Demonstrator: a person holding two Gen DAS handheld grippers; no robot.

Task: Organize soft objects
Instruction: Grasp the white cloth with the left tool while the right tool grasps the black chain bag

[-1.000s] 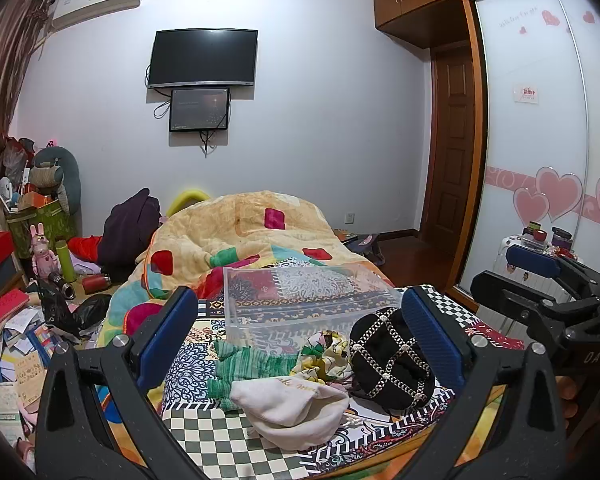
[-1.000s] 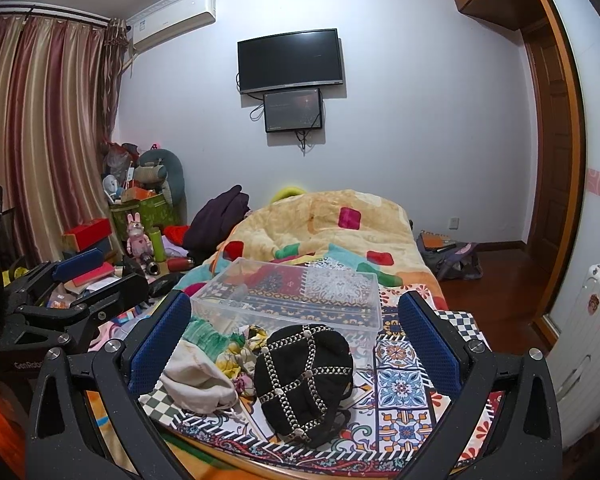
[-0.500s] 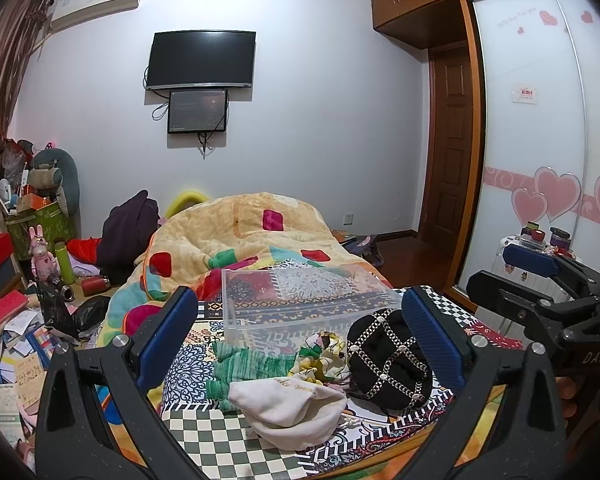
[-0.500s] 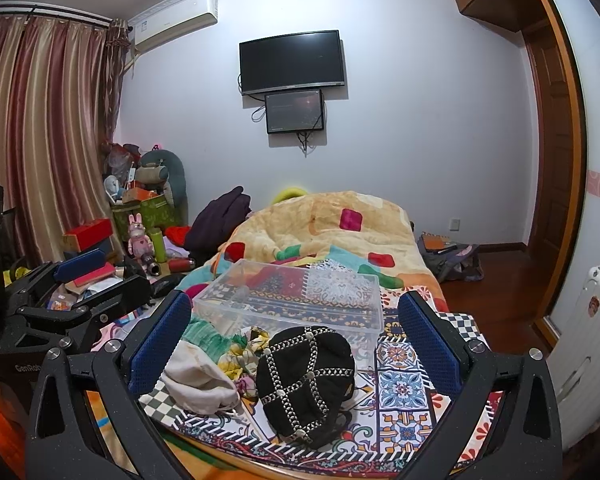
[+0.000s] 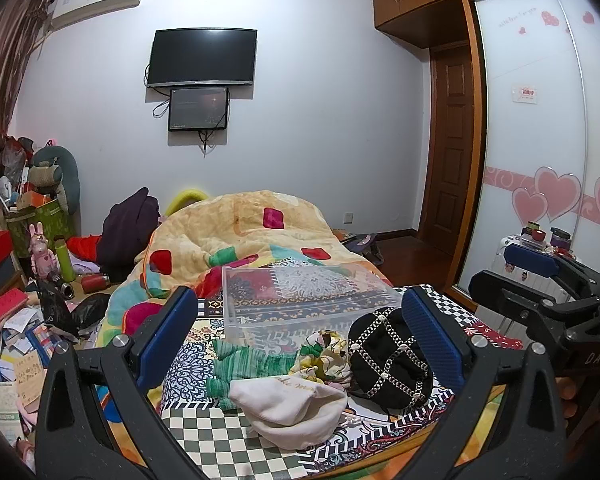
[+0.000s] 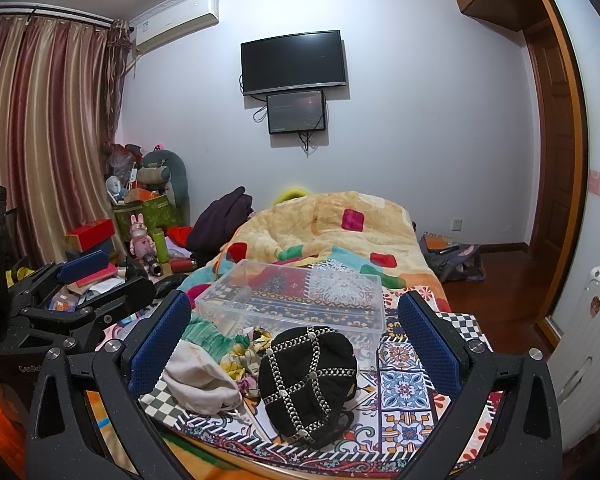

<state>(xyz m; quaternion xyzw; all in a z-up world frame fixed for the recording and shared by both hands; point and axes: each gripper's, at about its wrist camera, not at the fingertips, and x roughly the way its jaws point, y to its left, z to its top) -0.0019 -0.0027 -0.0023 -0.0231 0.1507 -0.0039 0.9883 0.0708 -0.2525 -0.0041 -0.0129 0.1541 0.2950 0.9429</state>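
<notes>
A black studded hat (image 5: 388, 358) (image 6: 308, 376), a cream hat (image 5: 290, 406) (image 6: 202, 384), a green striped cloth (image 5: 248, 364) (image 6: 210, 338) and a floral scarf (image 5: 326, 354) (image 6: 246, 354) lie on the patterned bed end. An empty clear plastic box (image 5: 300, 296) (image 6: 296, 296) stands just behind them. My left gripper (image 5: 300, 344) is open above the soft pile. My right gripper (image 6: 294, 344) is open over the black hat. Neither touches anything.
A yellow quilt (image 5: 236, 236) is heaped behind the box. Clutter of boxes, bottles and papers (image 5: 28, 280) fills the floor at left. A wardrobe with heart decals (image 5: 540, 160) and a white suitcase (image 6: 588, 360) stand at right. The right gripper shows in the left wrist view (image 5: 548, 292).
Both views have shifted slightly; the grippers have crept a little closer to the soft pile. Jaws stay open and nothing on the bed has moved.
</notes>
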